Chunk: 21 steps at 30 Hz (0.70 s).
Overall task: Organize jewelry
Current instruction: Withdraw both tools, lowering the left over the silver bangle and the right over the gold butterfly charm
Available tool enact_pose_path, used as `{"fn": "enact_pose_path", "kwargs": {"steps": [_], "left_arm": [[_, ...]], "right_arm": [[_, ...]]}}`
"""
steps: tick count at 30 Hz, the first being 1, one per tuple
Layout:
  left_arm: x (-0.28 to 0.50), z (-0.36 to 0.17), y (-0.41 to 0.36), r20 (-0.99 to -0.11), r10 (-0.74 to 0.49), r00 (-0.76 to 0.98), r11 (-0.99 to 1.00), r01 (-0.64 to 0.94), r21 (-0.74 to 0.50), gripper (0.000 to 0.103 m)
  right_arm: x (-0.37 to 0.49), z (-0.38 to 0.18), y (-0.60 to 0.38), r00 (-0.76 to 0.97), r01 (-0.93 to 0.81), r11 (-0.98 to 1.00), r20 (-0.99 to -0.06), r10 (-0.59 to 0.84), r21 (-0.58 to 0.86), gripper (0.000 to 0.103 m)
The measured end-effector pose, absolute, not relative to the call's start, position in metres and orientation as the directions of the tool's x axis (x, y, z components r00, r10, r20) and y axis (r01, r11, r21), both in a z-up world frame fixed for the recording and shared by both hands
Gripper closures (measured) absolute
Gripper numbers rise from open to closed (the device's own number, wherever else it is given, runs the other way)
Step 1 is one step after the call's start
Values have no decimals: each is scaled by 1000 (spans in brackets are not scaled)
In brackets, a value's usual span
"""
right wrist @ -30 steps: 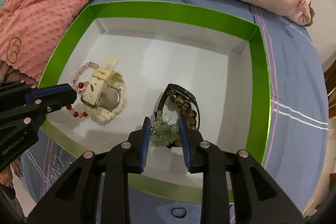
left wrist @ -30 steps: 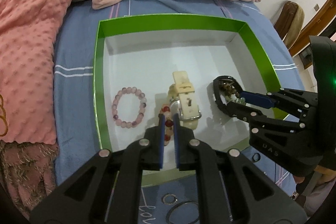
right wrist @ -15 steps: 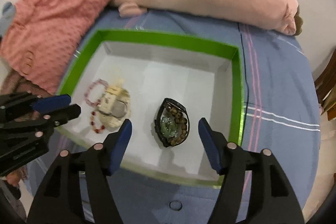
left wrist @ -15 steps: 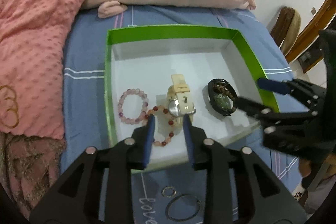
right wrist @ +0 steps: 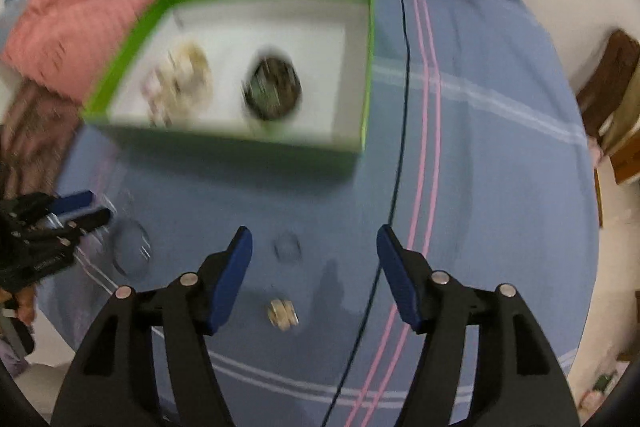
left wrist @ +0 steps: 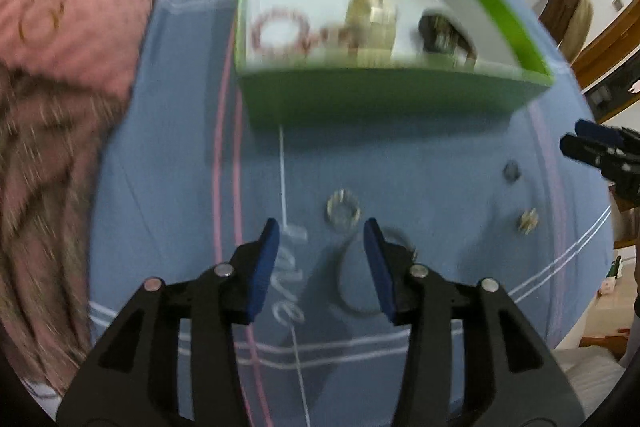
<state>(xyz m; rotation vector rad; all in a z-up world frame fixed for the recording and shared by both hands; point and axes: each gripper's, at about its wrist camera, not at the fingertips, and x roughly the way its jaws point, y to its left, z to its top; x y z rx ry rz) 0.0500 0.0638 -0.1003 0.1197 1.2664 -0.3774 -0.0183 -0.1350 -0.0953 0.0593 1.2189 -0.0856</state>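
- Left wrist view is smeared: the left gripper [left wrist: 320, 227] hangs over the blue sheet [left wrist: 180, 167], jaws opening, empty; a thin bangle [left wrist: 360, 283] lies partly behind its right finger.
- Green box [left wrist: 380, 99] holds a pink bracelet [left wrist: 280, 35], cream watch [left wrist: 372, 19] and dark bracelet [left wrist: 444, 35], all blurred.
- Right gripper [right wrist: 314, 241] is apart and closing, empty, above a small gold ring [right wrist: 283, 314].
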Motion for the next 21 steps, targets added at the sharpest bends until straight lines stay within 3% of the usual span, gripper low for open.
{"fn": "enact_pose_path", "kwargs": {"steps": [7,13,21], "left_arm": [[33,-114,59,-957,-210,202,920,372,-124,61],[33,-119,64,-957,-213,198,922,363,-130,83],[28,-119,69,-954,-225,198,920,366,-141,85]], "right_arm": [[-34,-125,-112,275,57,998,-961,-32,-17,43],[-33,-128,-106,262,52,998,-964,-37,-24,43],[-32,-141,-99,227,47,997,-971,-76,-67,43]]}}
